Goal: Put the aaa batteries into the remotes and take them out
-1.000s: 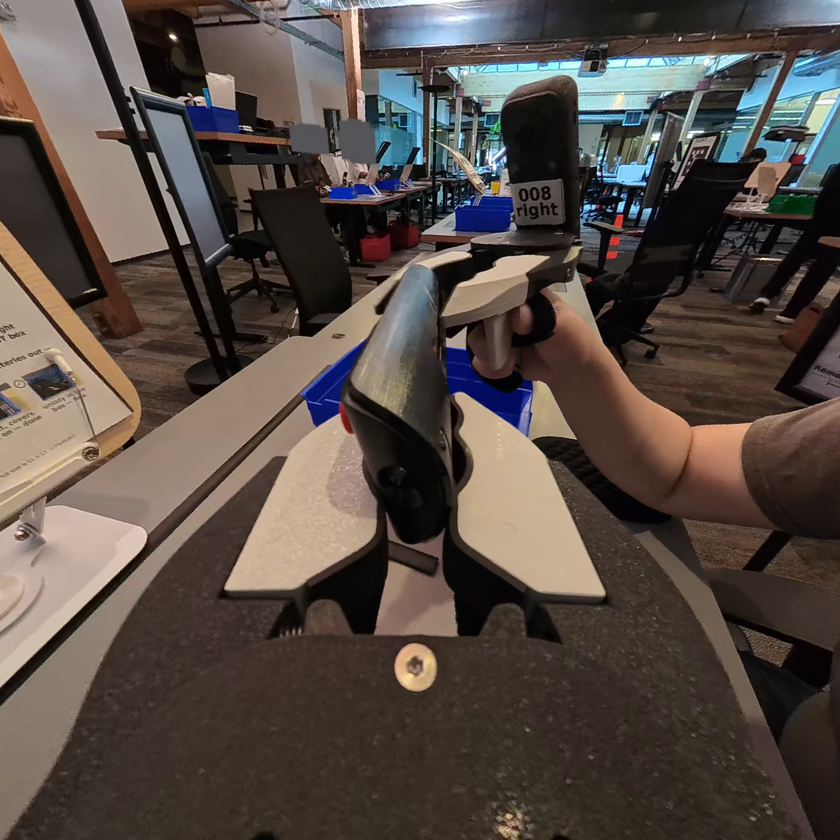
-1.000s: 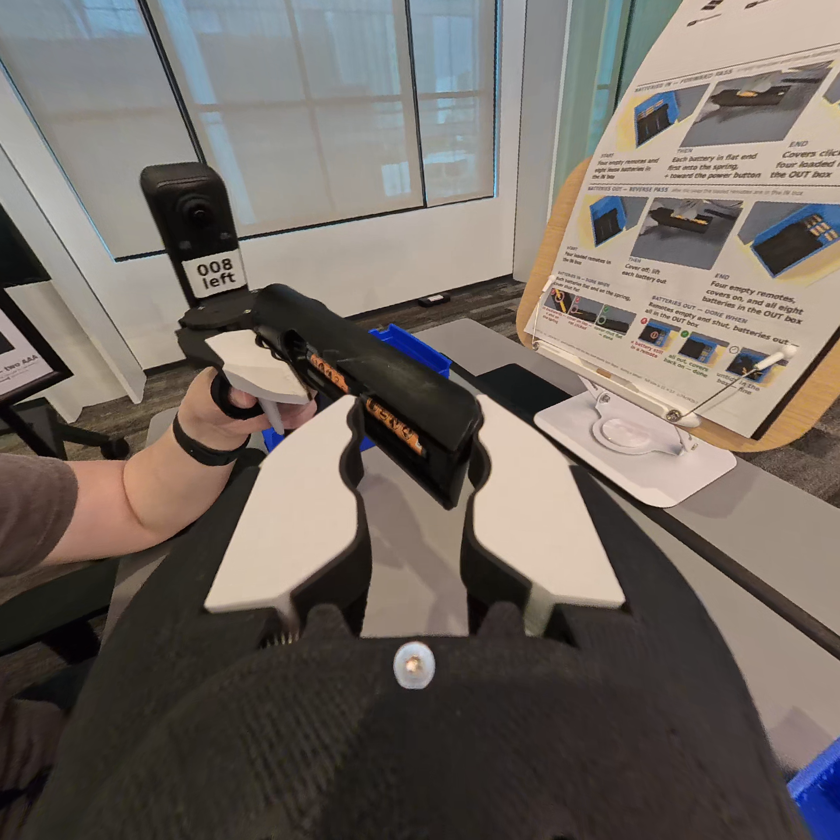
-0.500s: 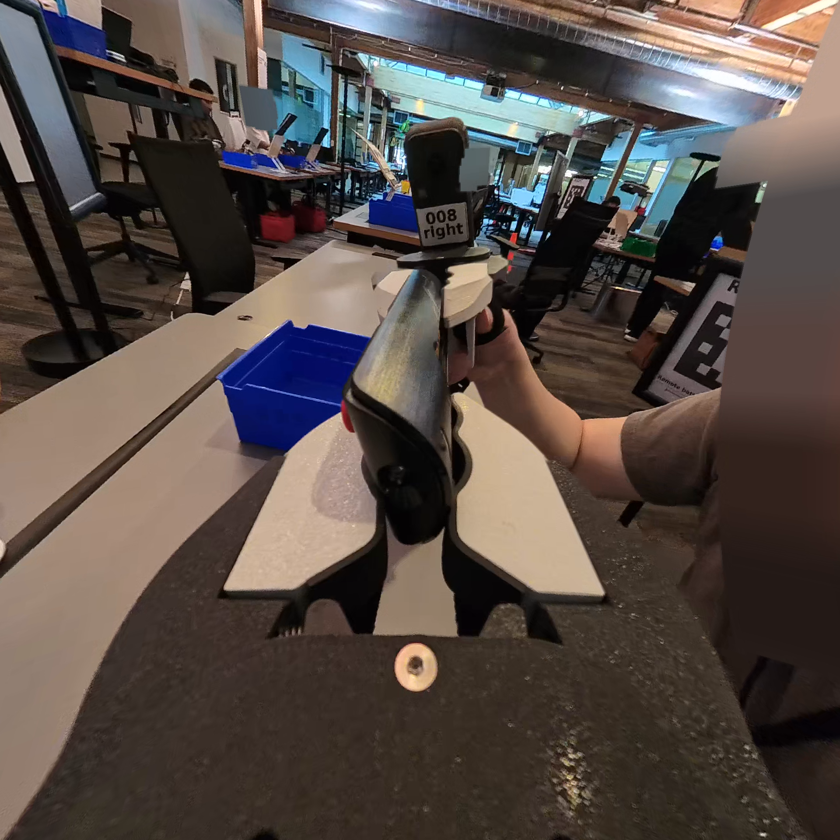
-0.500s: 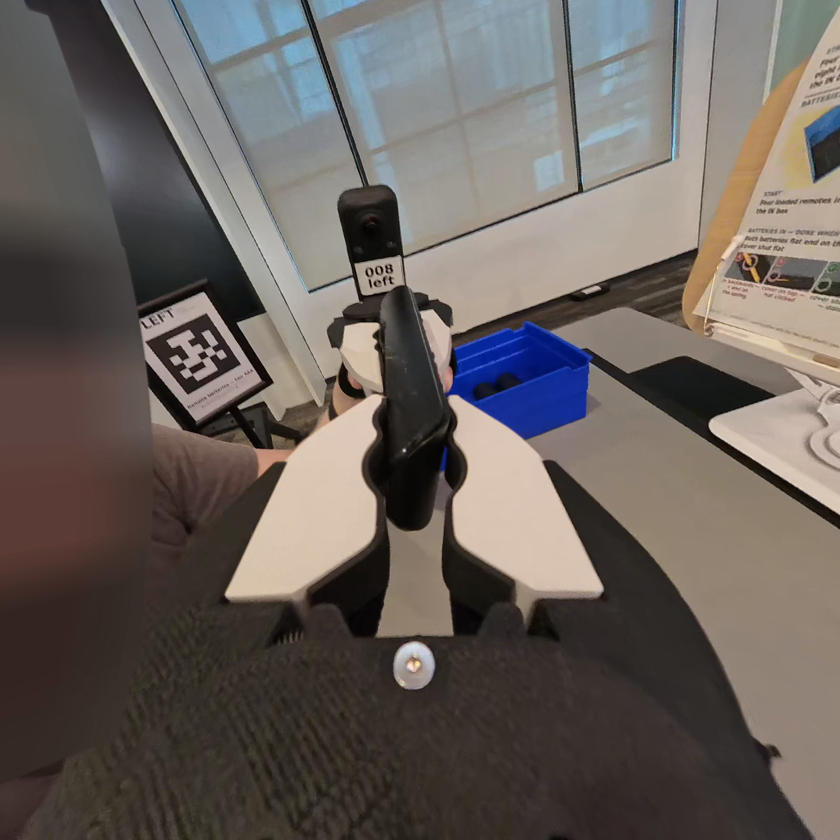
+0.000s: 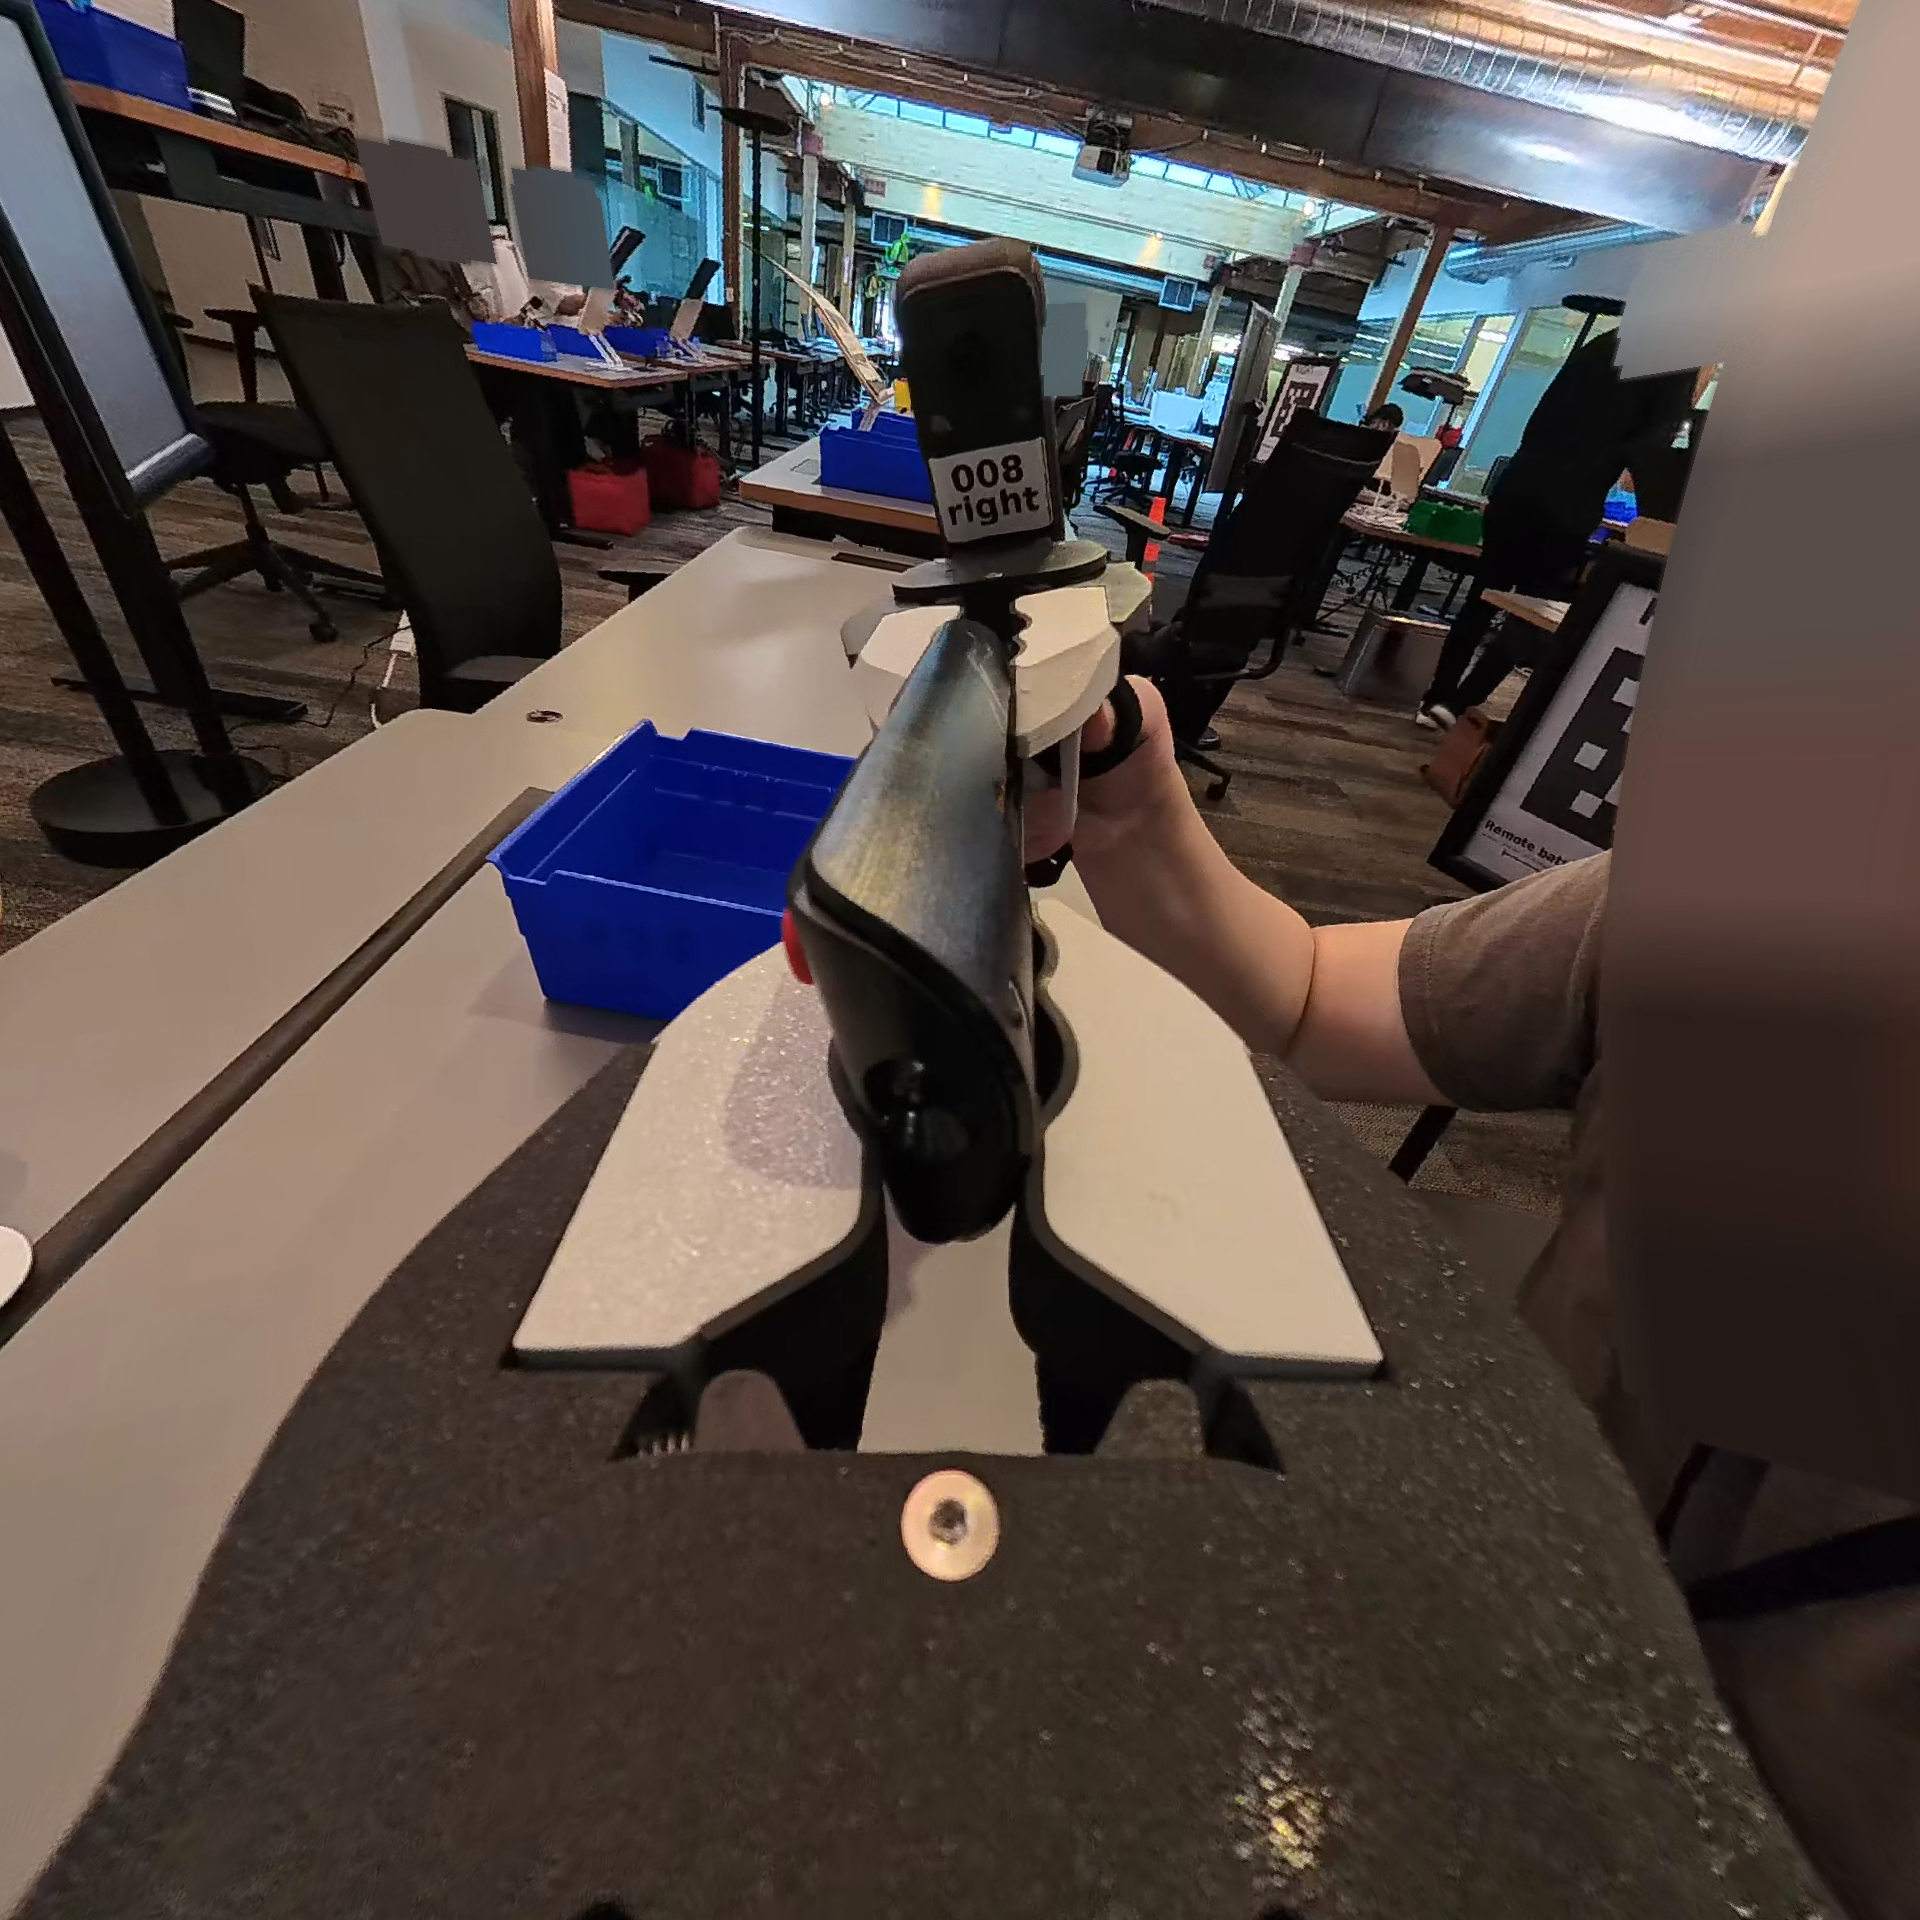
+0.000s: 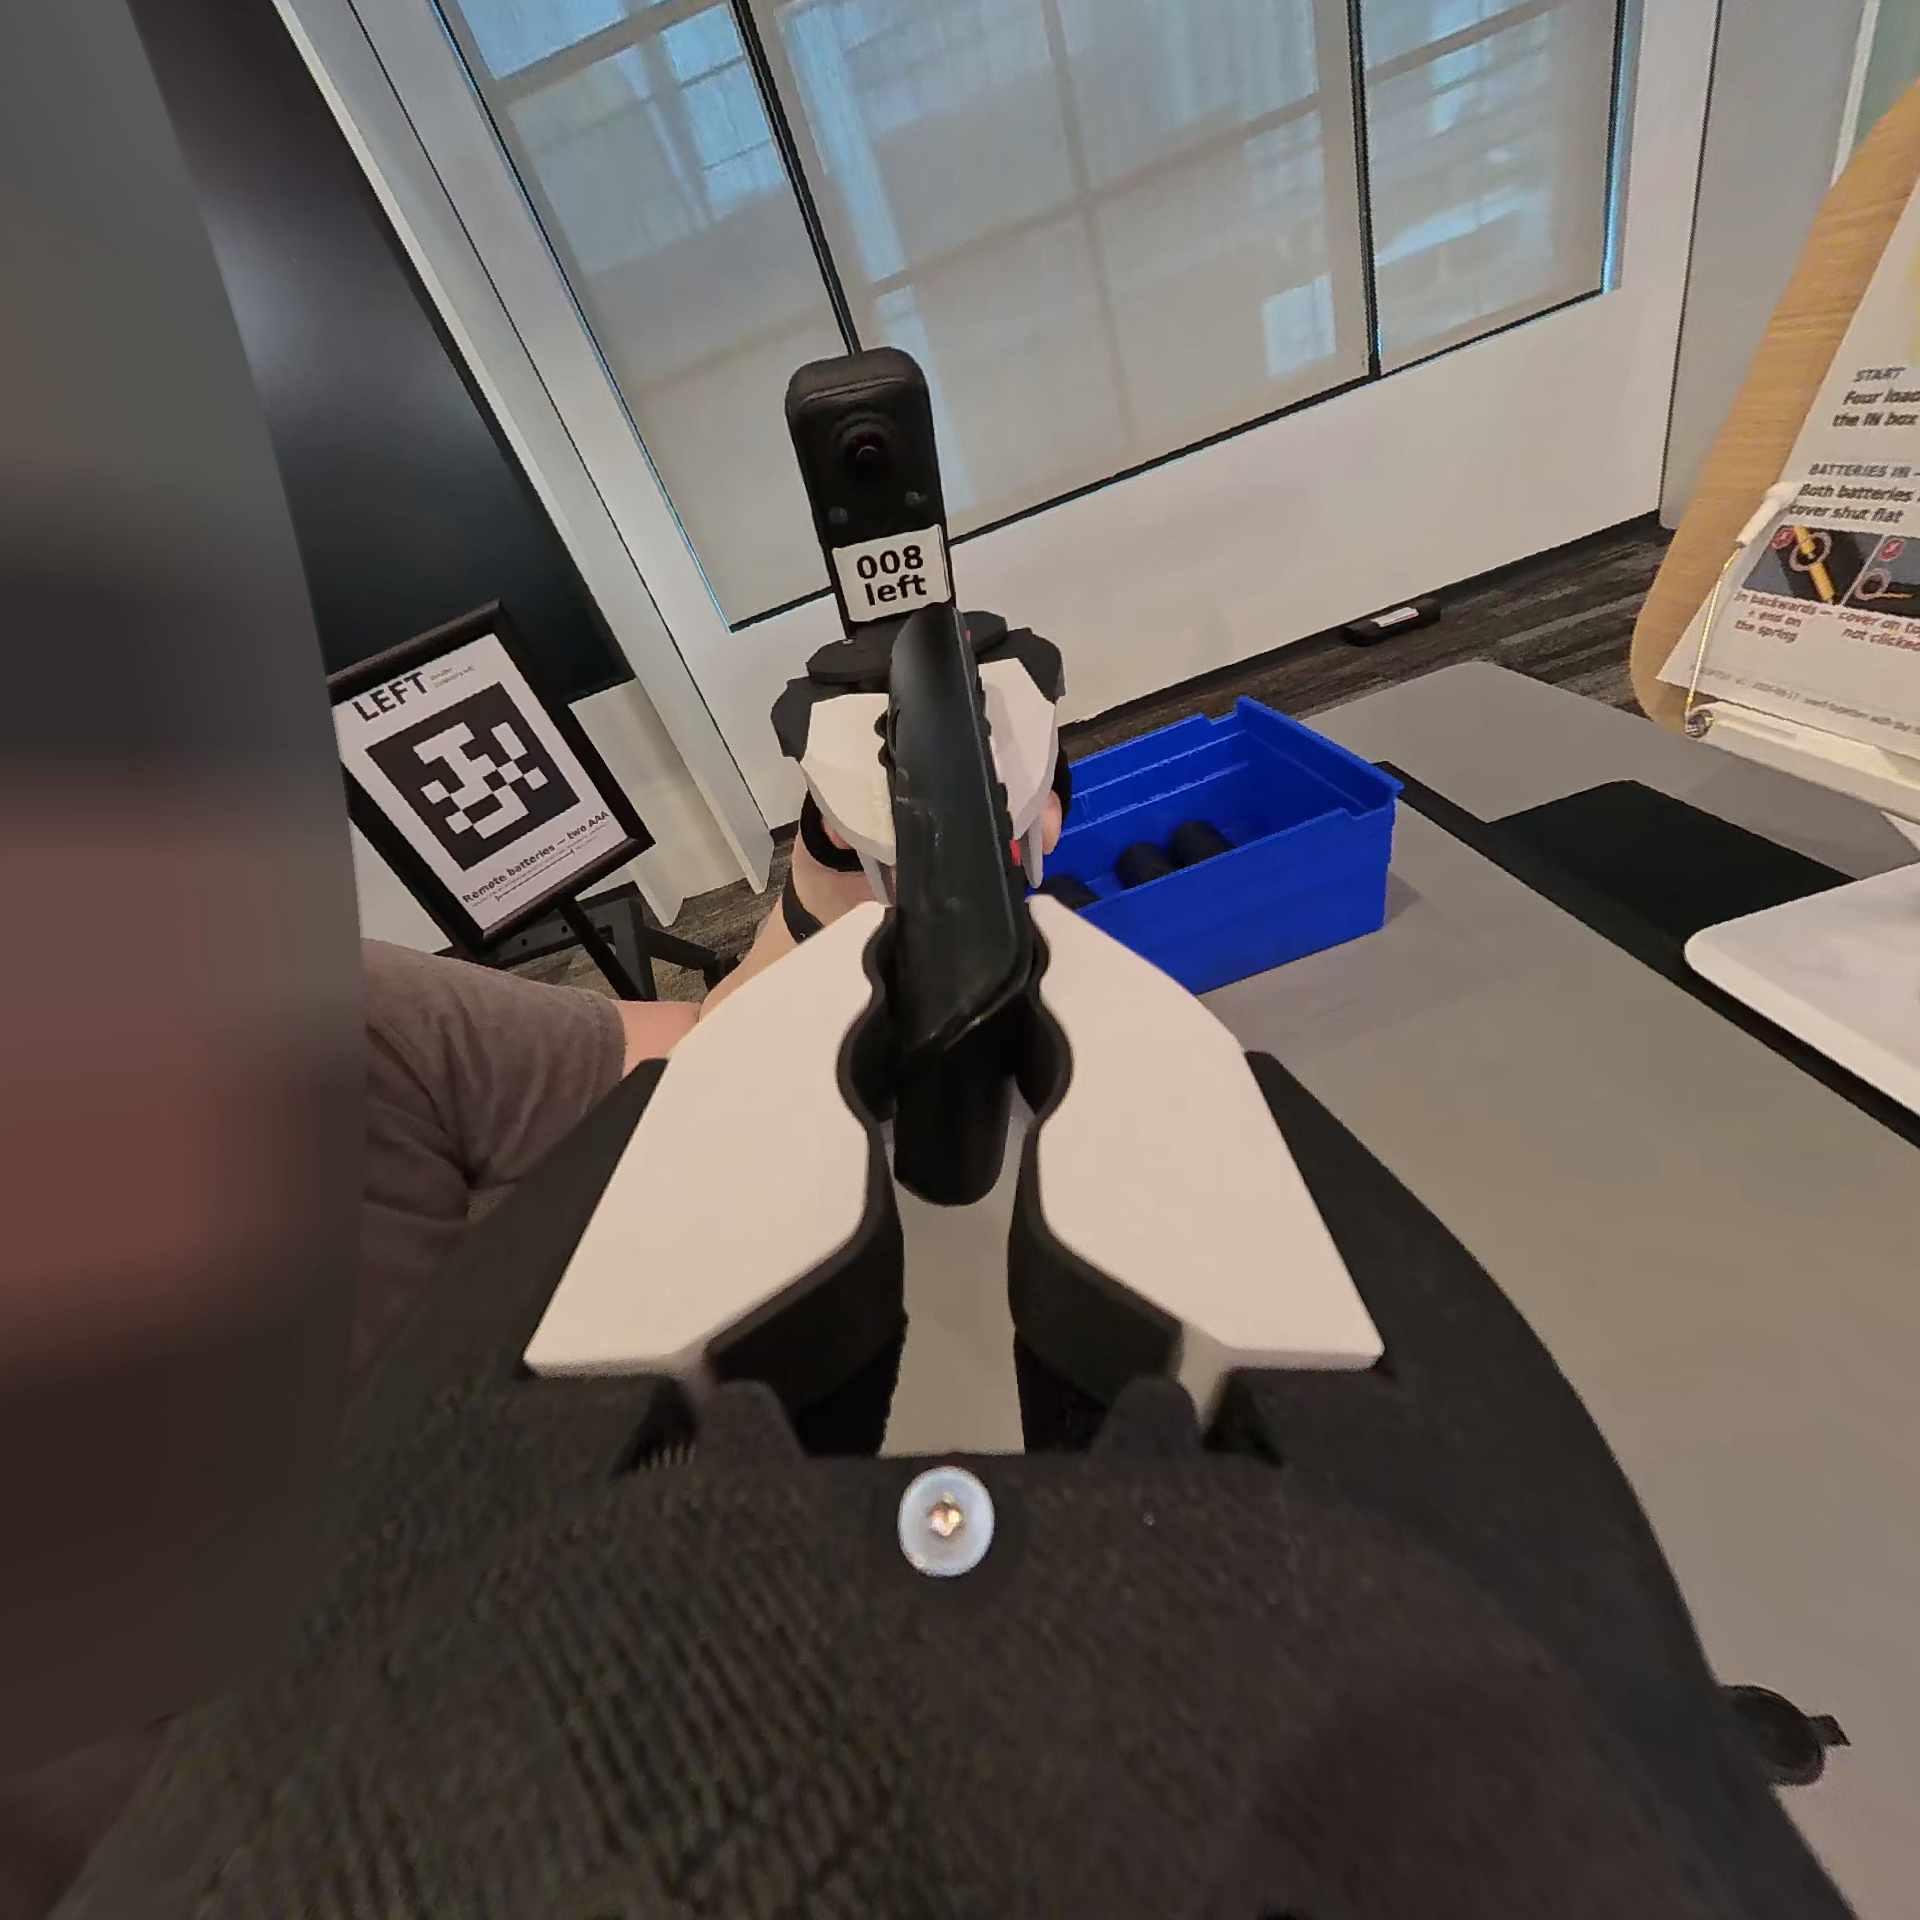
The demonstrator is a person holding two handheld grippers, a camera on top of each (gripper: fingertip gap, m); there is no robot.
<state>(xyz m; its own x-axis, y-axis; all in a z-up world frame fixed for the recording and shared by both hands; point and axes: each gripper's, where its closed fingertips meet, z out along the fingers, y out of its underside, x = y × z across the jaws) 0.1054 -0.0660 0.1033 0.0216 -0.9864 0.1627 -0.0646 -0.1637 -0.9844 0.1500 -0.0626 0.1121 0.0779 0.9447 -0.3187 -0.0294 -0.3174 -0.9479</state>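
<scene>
Bin (image 5: 644, 883) of blue plastic beside remote (image 5: 925, 935); another bin (image 6: 1236, 883) opposite.

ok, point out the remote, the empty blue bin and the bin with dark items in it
remote (image 5: 925, 935): left wrist view, glossy back face.
empty blue bin (image 5: 613, 940): left wrist view, front wall.
blue bin with dark items (image 6: 1257, 904): right wrist view, front wall.

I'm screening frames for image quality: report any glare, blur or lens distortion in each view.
Left wrist view: sharp centre, glare streak on the black remote, fisheye bending at the edges, added blur patch at right. Right wrist view: bright windows behind, remote crisp, added blur patch at left.
</scene>
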